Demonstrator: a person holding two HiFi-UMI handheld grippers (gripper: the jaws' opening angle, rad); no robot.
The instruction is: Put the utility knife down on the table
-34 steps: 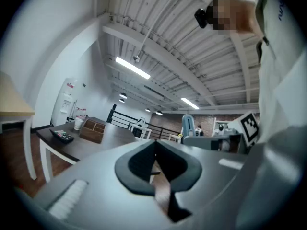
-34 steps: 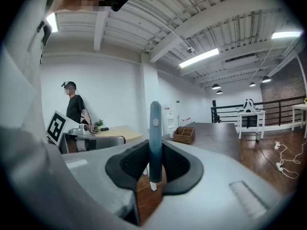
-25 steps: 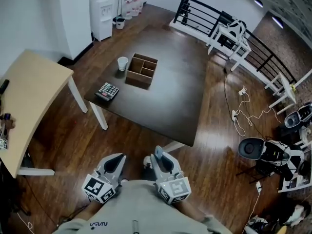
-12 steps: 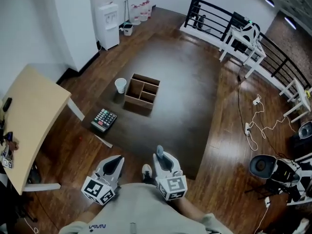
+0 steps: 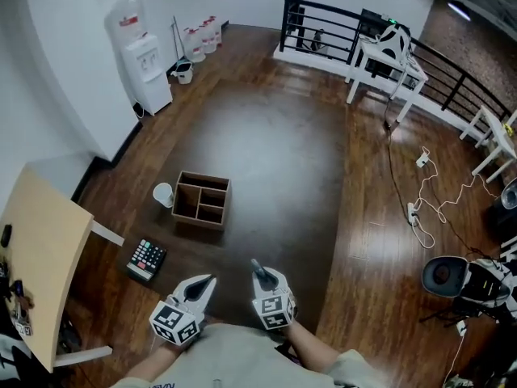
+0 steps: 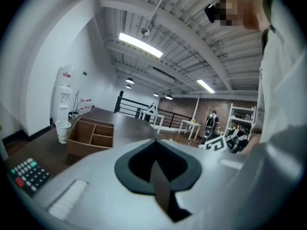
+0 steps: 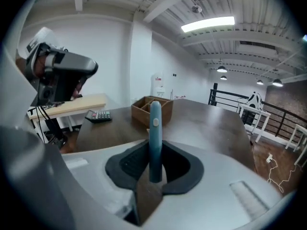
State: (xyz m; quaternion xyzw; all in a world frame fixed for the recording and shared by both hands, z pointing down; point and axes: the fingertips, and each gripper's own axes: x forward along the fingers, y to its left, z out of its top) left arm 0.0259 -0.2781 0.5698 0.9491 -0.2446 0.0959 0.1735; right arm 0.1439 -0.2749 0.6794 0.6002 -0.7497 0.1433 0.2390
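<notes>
The right tongs (image 5: 262, 275) are clenched on the utility knife (image 7: 155, 133), a slim blue-grey handle with a small pale slider near its far end; in the right gripper view it stands upright between the two jaws and juts out ahead of them, its tip in line with the wooden box (image 5: 201, 200); the knife is therefore in the grip and not lying on the tabletop (image 5: 275, 152), and in the head view it hangs over the near edge of that dark surface; the left tongs (image 5: 210, 280) are pressed together with nothing between them, held just beside the right tongs and a little to the left, close to the person's body; the wooden box is open-topped and split into compartments, standing on the left part of the tabletop; a white paper cup (image 5: 163, 194) stands just beside the box on its left; a calculator (image 5: 146, 258) lies nearer the person, at the tabletop's left front corner; a second table (image 5: 44, 241) of pale wood sits at the far left, apart from the dark one; a white water dispenser (image 5: 144, 63) stands against the wall beyond, and a black railing (image 5: 339, 23) runs along the back of the room.
</notes>
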